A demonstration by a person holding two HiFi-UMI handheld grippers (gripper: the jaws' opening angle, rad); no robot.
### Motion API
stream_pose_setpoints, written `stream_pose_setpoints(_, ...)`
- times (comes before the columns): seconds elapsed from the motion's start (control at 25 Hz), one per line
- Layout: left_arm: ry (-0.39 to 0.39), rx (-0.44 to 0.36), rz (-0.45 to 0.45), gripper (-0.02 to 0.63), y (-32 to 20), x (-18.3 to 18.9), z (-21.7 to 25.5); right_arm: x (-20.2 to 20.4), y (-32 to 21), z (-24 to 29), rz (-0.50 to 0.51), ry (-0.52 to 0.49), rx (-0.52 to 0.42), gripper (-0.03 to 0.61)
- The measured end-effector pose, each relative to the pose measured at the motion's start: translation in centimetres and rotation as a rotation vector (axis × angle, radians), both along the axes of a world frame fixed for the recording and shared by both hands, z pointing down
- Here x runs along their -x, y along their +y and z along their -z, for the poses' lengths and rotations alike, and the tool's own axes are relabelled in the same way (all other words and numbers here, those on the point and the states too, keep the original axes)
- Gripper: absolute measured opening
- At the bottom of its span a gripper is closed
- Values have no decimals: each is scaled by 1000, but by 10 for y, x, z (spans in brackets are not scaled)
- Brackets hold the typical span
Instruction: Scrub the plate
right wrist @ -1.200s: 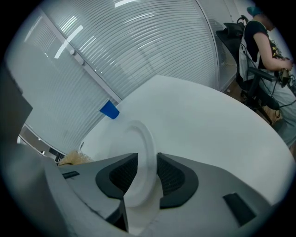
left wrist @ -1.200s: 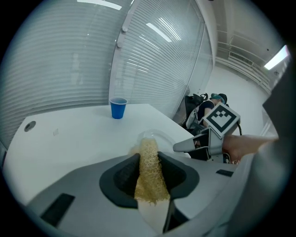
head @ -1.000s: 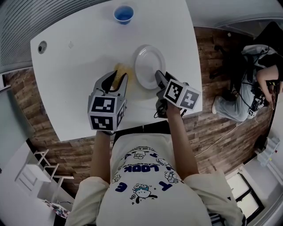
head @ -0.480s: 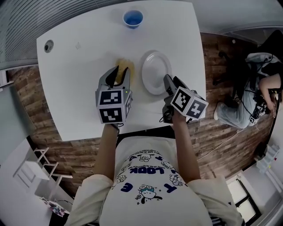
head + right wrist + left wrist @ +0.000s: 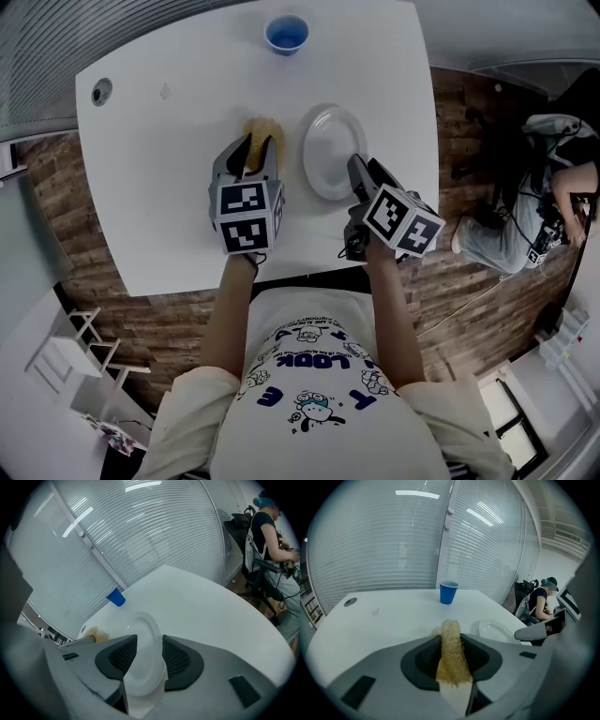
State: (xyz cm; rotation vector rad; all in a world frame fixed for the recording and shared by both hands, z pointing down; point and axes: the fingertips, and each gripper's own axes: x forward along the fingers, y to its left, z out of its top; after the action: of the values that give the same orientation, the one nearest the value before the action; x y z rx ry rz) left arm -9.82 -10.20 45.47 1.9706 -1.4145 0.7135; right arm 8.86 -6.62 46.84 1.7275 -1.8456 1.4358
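My right tool (image 5: 364, 174) has just been spreading its jaws around the near rim of the white plate (image 5: 330, 141), which lies flat on the bench (image 5: 159, 197). The rim sits between the pads, though from this angle they seem not to press on it. I read that as the plate let go, so nothing steadies it for scrubbing. My left tool (image 5: 256, 148) is clenched on a yellow loofah scrubber (image 5: 451, 653), whose far end pokes out just beside the plate's left edge, not yet on it. A blue cup (image 5: 287, 34) stands well apart at the bench's far edge, and nothing lies between scrubber and plate. A seated person (image 5: 525, 216) works off to the right.
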Motion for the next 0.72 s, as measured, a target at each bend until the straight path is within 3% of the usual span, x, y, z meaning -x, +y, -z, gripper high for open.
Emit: stream_pose_setpoints(0.72, 33, -57, 38, 199, -4, -3, 15, 12, -4, 15, 30, -27, -47, 158)
